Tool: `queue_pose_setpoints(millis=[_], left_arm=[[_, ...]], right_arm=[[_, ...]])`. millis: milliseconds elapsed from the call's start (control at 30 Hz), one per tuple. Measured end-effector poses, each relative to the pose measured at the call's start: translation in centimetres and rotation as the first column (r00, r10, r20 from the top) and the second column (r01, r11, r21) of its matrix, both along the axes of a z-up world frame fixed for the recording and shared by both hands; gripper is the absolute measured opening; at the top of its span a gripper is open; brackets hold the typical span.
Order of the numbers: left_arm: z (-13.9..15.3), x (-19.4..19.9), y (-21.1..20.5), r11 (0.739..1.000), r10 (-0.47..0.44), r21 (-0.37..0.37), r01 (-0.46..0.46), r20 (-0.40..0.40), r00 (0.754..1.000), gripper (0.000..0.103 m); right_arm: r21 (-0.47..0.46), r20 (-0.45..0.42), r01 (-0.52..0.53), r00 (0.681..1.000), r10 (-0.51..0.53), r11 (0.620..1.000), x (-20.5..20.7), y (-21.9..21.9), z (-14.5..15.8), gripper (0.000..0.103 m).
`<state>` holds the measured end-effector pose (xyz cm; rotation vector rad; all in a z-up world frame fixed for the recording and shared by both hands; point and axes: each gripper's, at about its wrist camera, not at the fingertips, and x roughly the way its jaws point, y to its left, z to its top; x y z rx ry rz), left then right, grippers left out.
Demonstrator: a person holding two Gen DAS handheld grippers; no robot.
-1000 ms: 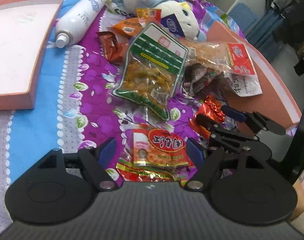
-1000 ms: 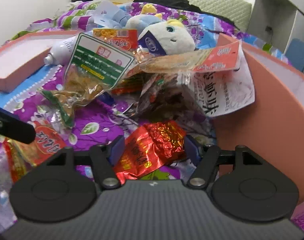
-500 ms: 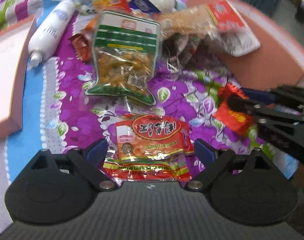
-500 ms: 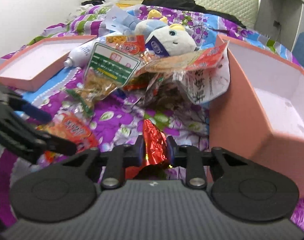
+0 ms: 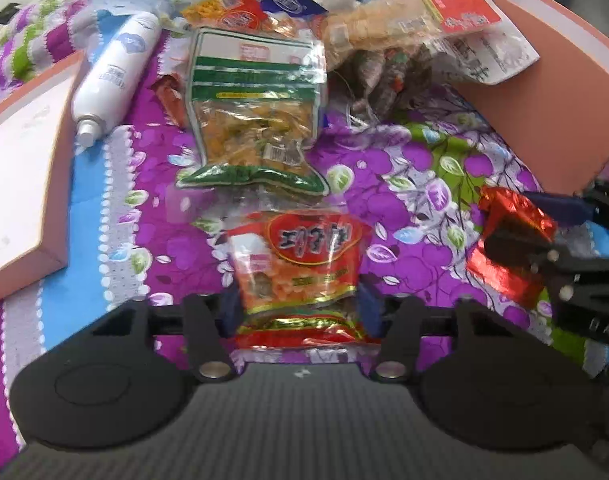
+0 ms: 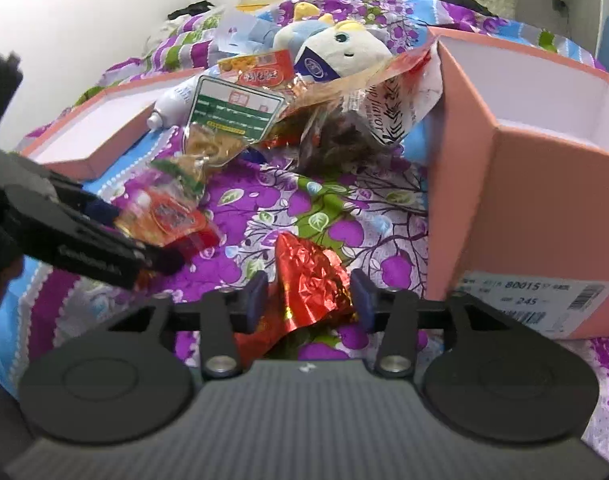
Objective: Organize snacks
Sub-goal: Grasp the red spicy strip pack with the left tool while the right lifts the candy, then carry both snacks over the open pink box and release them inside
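An orange-red snack packet (image 5: 300,256) lies on the purple flowered bedspread, and my left gripper (image 5: 299,310) straddles its near end. The jaws are closing and both blue pads touch the packet's sides, which are pinched narrower. In the right wrist view that gripper (image 6: 140,236) comes in from the left with the same packet (image 6: 164,212). A crumpled red foil packet (image 6: 310,276) stands between the fingers of my right gripper (image 6: 310,298). Those jaws are opening, and fabric shows between the left pad and the foil. The left wrist view shows this foil packet (image 5: 508,240) at the right edge.
A tall pink box (image 6: 524,200) stands open just right of the foil packet. A shallow pink lid (image 5: 20,200) lies at the left. Behind are a green-and-white snack bag (image 5: 256,120), a white bottle (image 5: 112,76), a plush toy (image 6: 344,48) and several more packets.
My left jaws spread wide, then narrowed onto the orange-red packet. My right jaws squeezed the red foil packet, then widened again, and that gripper shifted closer to the pink box.
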<state>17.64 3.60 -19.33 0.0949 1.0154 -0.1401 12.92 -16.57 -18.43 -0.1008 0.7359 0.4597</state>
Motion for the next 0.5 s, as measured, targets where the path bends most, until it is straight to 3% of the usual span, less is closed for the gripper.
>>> queue_pose_setpoints(millis=[133, 200, 300, 367, 500], left_arm=[[0.4, -0.4, 0.2, 0.999, 0.041, -0.032, -0.041, 0.005, 0.999, 0.056], [0.9, -1.0, 0.3, 0.996, 0.056, -0.065, -0.055, 0.007, 0.998, 0.056], [1.5, -1.9, 0.5, 0.992, 0.081, -0.101, -0.080, 0.003, 0.997, 0.056], [2.0, -2.6, 0.5, 0.985, 0.112, -0.134, -0.111, -0.004, 0.994, 0.056], [3.7, -3.4, 0.3, 0.967, 0.176, -0.186, -0.174, -0.002, 0.984, 0.056]], right_arm=[[-0.037, 0.000, -0.017, 1.000, 0.017, 0.999, -0.2, 0.4, 0.0, 0.054], [-0.046, -0.002, -0.010, 1.000, 0.010, 0.999, -0.3, 0.4, 0.2, 0.040], [-0.040, -0.009, -0.008, 1.000, 0.008, 0.999, -0.3, 0.3, 0.8, 0.030], [-0.042, -0.011, -0.002, 1.000, 0.001, 0.999, -0.2, 0.4, 1.6, 0.025], [-0.042, 0.022, 0.007, 1.000, -0.006, 0.999, -0.1, 0.4, 3.4, 0.025]])
